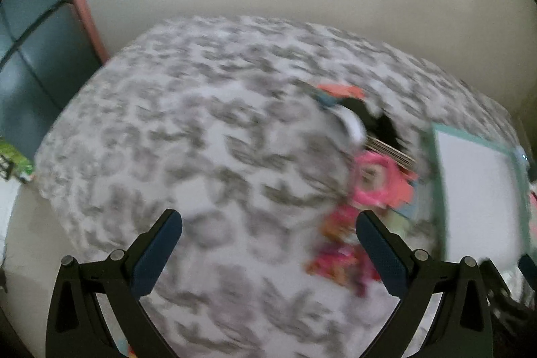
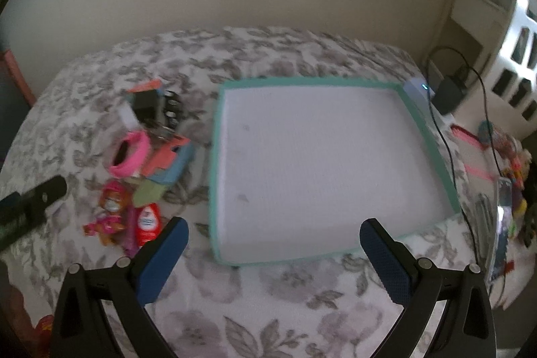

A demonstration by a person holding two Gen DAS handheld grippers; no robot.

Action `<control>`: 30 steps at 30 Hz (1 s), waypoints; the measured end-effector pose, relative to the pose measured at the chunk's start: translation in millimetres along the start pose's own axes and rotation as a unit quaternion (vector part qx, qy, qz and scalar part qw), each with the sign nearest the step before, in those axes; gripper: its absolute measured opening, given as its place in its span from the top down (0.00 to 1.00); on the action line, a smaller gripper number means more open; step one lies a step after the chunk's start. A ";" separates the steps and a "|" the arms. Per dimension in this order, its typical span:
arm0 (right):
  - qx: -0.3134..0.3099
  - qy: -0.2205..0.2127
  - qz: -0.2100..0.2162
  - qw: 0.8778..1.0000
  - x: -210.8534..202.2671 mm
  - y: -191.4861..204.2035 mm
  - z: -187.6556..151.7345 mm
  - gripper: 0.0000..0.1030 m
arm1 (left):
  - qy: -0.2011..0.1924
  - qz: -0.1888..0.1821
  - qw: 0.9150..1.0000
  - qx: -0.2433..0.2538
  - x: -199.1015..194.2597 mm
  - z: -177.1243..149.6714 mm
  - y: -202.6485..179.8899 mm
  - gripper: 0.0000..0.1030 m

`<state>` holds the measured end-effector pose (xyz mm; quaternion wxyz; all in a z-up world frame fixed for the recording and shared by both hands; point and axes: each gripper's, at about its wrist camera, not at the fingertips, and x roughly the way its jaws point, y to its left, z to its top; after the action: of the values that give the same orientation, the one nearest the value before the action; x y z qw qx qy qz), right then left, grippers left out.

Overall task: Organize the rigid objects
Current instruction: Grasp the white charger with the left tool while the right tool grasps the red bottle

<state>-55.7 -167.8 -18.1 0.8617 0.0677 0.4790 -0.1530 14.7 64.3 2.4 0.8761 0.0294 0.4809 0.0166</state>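
Note:
A pile of small rigid objects lies on the flowered bedspread point(image 2: 255, 297), left of a shallow white tray with a teal rim point(image 2: 433, 153). In the pile are a pink ring point(image 2: 131, 153), an orange and blue box point(image 2: 171, 160), a black box point(image 2: 146, 104), a red bottle point(image 2: 147, 222) and small colourful toys point(image 2: 112, 195). My right gripper point(image 2: 273, 225) hangs open over the tray's near edge, holding nothing. The left wrist view is blurred; there my left gripper point(image 1: 268, 220) is open and empty, with the pink ring point(image 1: 372, 180) and the tray's rim point(image 1: 439, 190) to its right.
A white device with a blue light point(image 2: 418, 89), a black charger point(image 2: 451, 93) and a cable point(image 2: 449, 150) sit past the tray's far right corner. Colourful clutter point(image 2: 510, 163) lies at the right. A wall backs the bed. A blue cabinet point(image 1: 30, 62) stands left.

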 end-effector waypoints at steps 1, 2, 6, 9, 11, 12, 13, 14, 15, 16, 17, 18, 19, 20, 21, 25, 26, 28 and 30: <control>-0.003 0.001 0.011 1.000 -0.5 4.5 1.2 0.00 | 0.001 0.011 1.000 -0.009 2.7 1.4 10.0 0.00; -0.007 0.003 0.027 1.000 0.3 10.3 1.1 0.00 | 0.006 0.013 1.000 -0.020 6.4 3.0 19.1 0.00; -0.018 0.021 0.068 0.997 8.2 32.6 7.5 0.00 | 0.042 -0.010 0.996 -0.075 25.4 7.0 53.9 0.00; -0.025 0.036 0.084 0.995 16.7 48.6 10.8 0.00 | 0.055 -0.004 0.995 -0.086 38.0 8.5 66.7 0.00; -0.030 0.046 0.093 0.994 22.0 56.8 11.4 0.01 | 0.068 -0.006 0.994 -0.091 49.1 9.0 73.0 0.00; -0.033 0.053 0.100 0.993 26.2 61.8 12.5 0.04 | 0.074 -0.009 0.993 -0.094 54.2 10.4 74.9 0.00; -0.035 0.058 0.105 0.992 28.7 65.8 11.9 0.06 | 0.080 -0.012 0.992 -0.099 59.4 11.2 79.1 0.00; -0.039 0.062 0.109 0.991 31.4 70.5 12.2 0.09 | 0.085 -0.014 0.991 -0.102 64.6 11.7 82.0 0.00; -0.044 0.067 0.113 0.990 33.7 75.2 11.9 0.11 | 0.090 -0.017 0.990 -0.107 69.3 13.2 85.3 0.00; -0.049 0.071 0.116 0.990 36.7 79.3 11.7 0.12 | 0.092 -0.016 0.989 -0.111 74.6 14.5 89.1 0.00; -0.053 0.074 0.116 0.989 39.1 83.0 11.5 0.15 | 0.093 -0.013 0.989 -0.113 78.4 15.1 91.8 0.00; -0.060 0.080 0.114 0.988 43.4 86.9 11.6 0.18 | 0.095 -0.010 0.989 -0.115 82.7 16.2 95.8 0.00; -0.065 0.087 0.112 0.988 48.2 90.8 11.2 0.20 | 0.096 -0.008 0.988 -0.116 87.8 17.2 98.1 0.00; -0.068 0.094 0.112 0.987 52.3 92.9 11.0 0.23 | 0.099 -0.006 0.988 -0.117 91.3 17.3 100.3 0.00; -0.067 0.106 0.114 0.986 58.1 94.3 10.4 0.27 | 0.102 -0.006 0.988 -0.119 95.8 17.5 102.8 0.00; -0.055 0.140 0.119 0.981 77.2 94.2 8.9 0.39 | 0.110 -0.011 0.987 -0.117 108.4 15.9 103.8 0.00; -0.056 0.146 0.114 0.981 82.1 94.1 8.7 0.41 | 0.111 -0.012 0.987 -0.114 111.5 15.9 102.8 0.00; -0.050 0.157 0.118 0.979 89.5 94.0 7.7 0.42 | 0.115 -0.013 0.988 -0.107 116.8 15.6 99.8 0.01; -0.047 0.162 0.119 0.979 93.9 94.2 7.4 0.44 | 0.119 -0.013 0.988 -0.098 122.1 16.0 96.6 0.08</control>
<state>27.7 -99.5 -96.4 0.7872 0.1072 0.6071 -0.0141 93.7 167.0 -85.3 0.8117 -0.0655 0.5778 0.0555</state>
